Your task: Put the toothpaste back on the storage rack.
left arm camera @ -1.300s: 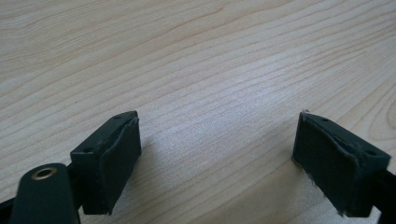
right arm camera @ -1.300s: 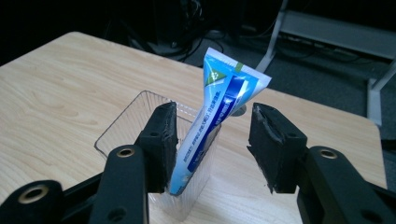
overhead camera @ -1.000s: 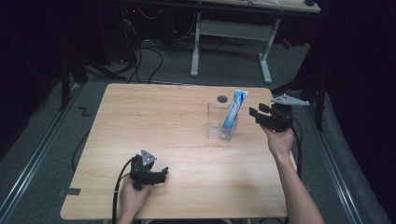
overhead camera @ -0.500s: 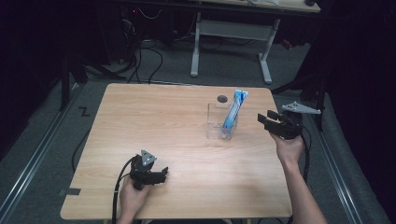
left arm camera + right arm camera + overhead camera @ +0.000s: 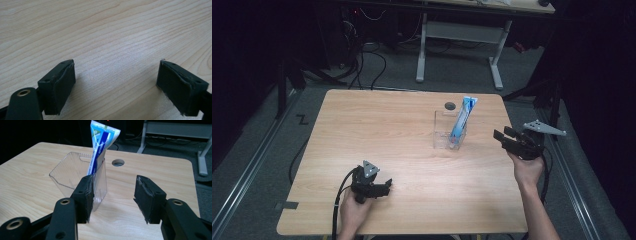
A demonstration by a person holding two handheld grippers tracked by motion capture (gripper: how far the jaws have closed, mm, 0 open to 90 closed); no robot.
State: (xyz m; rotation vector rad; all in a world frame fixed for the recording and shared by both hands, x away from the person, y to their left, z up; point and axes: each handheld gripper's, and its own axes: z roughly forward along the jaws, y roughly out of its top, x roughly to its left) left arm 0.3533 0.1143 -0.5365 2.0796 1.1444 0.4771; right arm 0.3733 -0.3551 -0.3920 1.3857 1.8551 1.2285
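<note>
The blue-and-white tube [image 5: 461, 121] stands tilted inside the clear bin [image 5: 447, 131], right of the bench's [image 5: 377, 135] middle, so the placing looks done. The right tongs [image 5: 503, 138], just opening, stand apart and empty near the bin (likely withdrawing). The left tongs [image 5: 384, 186] rest apart, empty, at the near left.

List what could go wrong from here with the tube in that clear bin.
1. The toothpaste tube stands tilted in the clear bin, leaning on its rim and sticking out well above it; a nudge might tip the light-looking bin over.
2. The right gripper, jaws apart with nothing between them, sits close beside the bin; a careless move could knock it.
3. The bin stands near the table hole; pushed that way, it might catch.
</note>
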